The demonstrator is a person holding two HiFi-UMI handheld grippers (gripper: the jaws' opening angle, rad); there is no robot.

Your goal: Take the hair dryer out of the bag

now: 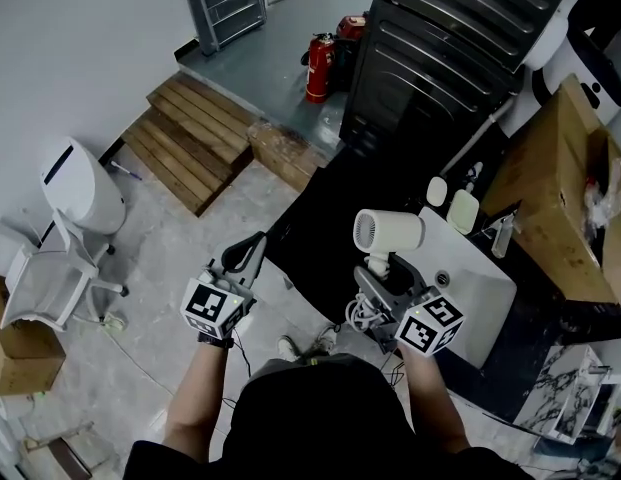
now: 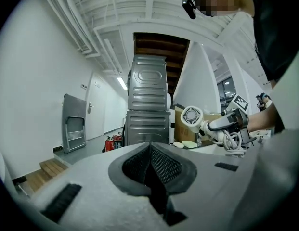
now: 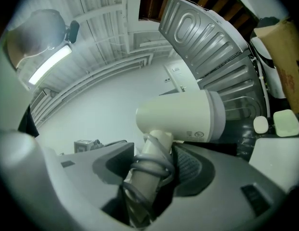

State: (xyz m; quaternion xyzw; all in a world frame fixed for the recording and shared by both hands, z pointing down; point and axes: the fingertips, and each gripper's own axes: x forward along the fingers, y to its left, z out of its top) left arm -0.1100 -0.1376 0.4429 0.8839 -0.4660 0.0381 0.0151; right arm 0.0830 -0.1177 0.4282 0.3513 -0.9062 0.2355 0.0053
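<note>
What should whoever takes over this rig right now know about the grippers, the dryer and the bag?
Left gripper: shut, nothing between the jaws.
Right gripper: shut on the handle of the dryer, with the cord wound round that handle. The dryer is held up in the air, near the edge of the white table.
Bag: I can't pick it out for sure in any view.
Done: the dryer looks clear of any bag.
Left: probably only to set the dryer down, perhaps on the table.

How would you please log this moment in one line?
left tongs: shut, empty | right tongs: shut on hair dryer handle | cord: round handle
</note>
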